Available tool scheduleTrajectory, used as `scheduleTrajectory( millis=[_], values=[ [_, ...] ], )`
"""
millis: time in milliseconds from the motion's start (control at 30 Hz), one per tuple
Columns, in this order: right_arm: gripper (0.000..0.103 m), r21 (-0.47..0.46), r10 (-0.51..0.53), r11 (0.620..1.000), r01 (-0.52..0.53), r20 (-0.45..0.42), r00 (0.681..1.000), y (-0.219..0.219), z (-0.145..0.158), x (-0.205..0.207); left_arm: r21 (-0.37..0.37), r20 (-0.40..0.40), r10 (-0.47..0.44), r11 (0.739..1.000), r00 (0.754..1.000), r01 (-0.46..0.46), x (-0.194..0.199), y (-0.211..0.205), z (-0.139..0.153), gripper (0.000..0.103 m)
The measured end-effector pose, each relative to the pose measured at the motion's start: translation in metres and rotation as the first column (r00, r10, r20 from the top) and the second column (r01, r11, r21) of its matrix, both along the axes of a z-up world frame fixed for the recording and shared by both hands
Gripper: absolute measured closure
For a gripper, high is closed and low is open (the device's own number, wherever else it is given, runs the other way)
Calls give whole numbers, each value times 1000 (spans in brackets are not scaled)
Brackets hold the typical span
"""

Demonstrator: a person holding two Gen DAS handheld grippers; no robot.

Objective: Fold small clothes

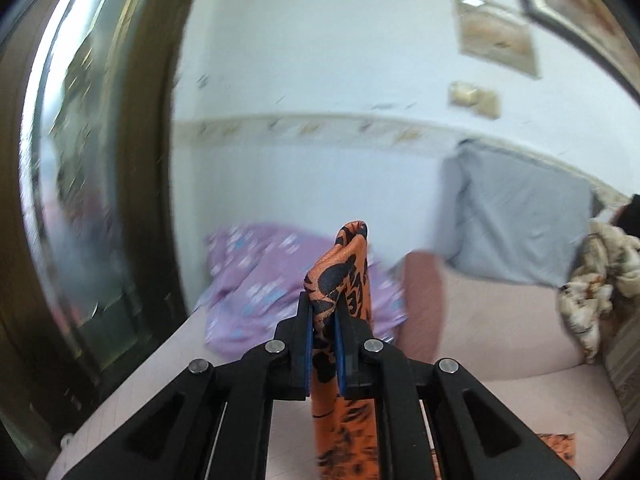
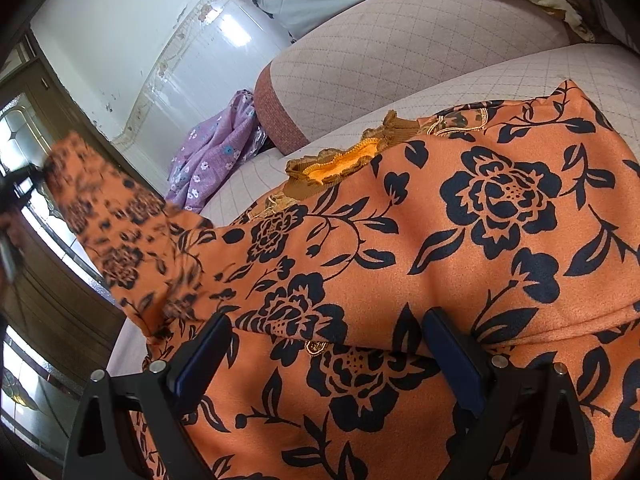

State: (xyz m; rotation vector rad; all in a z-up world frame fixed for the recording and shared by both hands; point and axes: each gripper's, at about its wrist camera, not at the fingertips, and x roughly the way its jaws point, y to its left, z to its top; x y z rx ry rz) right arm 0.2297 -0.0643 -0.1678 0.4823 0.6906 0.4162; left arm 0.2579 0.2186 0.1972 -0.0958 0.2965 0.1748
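Note:
An orange garment with a black flower print lies on the pale quilted sofa seat, its frilled brown collar toward the back. My left gripper is shut on a sleeve of the garment and holds it lifted off the seat; that raised sleeve shows blurred at the left of the right wrist view. My right gripper is open, its fingers low over the garment's body, a fold of cloth lying across the gap.
A purple flowered cloth lies at the sofa's far end by the armrest. A grey pillow and a cream flowered blanket sit on the backrest. A dark wooden door with glass stands left.

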Motion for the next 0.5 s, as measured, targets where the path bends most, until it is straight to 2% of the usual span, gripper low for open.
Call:
scheduleTrajectory(
  millis=[100, 233, 333, 400, 433, 467, 500],
  values=[
    [5, 13, 1, 1000, -1, 4, 1000, -1, -1, 0, 23, 21, -113, 993, 993, 112, -10, -53, 25, 94],
    [5, 31, 2, 1000, -2, 9, 1000, -4, -1, 0, 46, 4, -256, 966, 967, 256, -20, -127, 20, 94],
    [5, 50, 4, 999, -5, 13, 1000, -6, -1, 0, 38, -35, -354, 934, 935, 355, -27, -184, -3, 93],
    [5, 72, 6, 997, -7, 18, 1000, -9, -1, -1, 27, -97, -405, 912, 909, 410, -24, -216, -31, 89],
    [5, 84, 6, 996, -8, 20, 1000, -11, -1, -2, -2, -149, -440, 896, 886, 444, -23, -234, -52, 86],
    [5, 96, 7, 995, -9, 22, 1000, -13, -1, -2, -22, -205, -463, 883, 862, 469, -18, -245, -72, 67],
    [5, 106, 8, 994, -10, 23, 1000, -15, -1, -2, -42, -276, -491, 865, 826, 499, -15, -255, -93, 45]
  ],
)
